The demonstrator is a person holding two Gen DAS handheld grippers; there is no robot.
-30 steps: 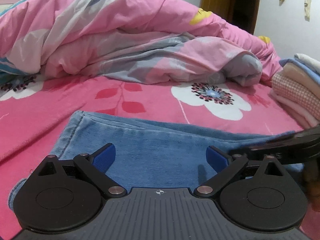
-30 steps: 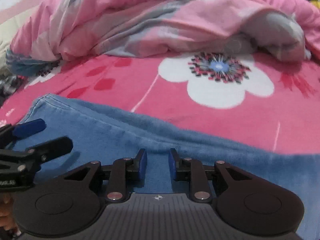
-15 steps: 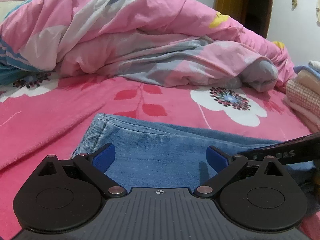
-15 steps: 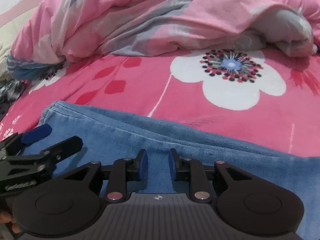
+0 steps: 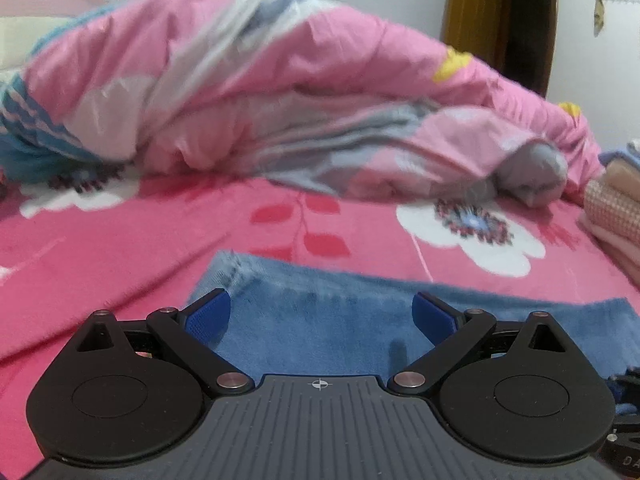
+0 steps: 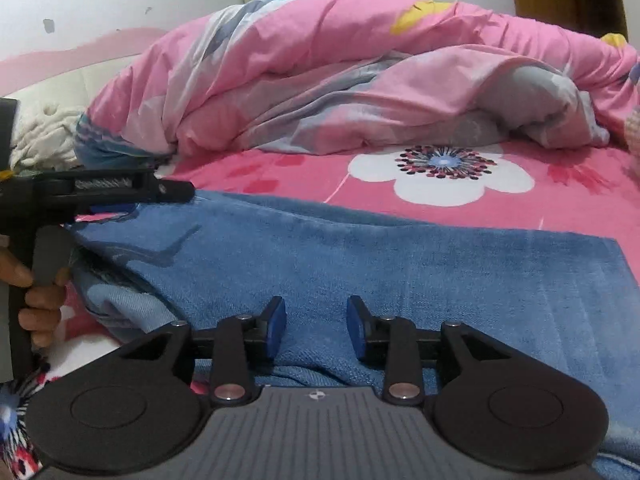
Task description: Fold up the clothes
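Note:
A blue denim garment (image 5: 332, 320) (image 6: 400, 264) lies flat on the pink flowered bedsheet (image 5: 120, 256) (image 6: 580, 196). My left gripper (image 5: 320, 314) stands wide open just above its near left part, with nothing pinched between the pads. In the right wrist view the left gripper (image 6: 120, 192) hovers over the garment's far left corner, held by a hand (image 6: 36, 300). My right gripper (image 6: 316, 328) is low over the garment's near edge. Its jaws are opening, and the cloth lies under the gap, not pressed by the pads.
A crumpled pink and grey quilt (image 5: 300, 100) (image 6: 360, 80) is heaped across the back of the bed. A stack of folded clothes (image 5: 616, 216) stands at the right edge. A white knitted cloth (image 6: 44, 136) lies by the headboard; a wooden door (image 5: 500, 20) is behind.
My right gripper's jaws have spread apart and it has drawn back to the right, so more of the denim shows. The left view has tilted up slightly; the right gripper has slid to its corner.

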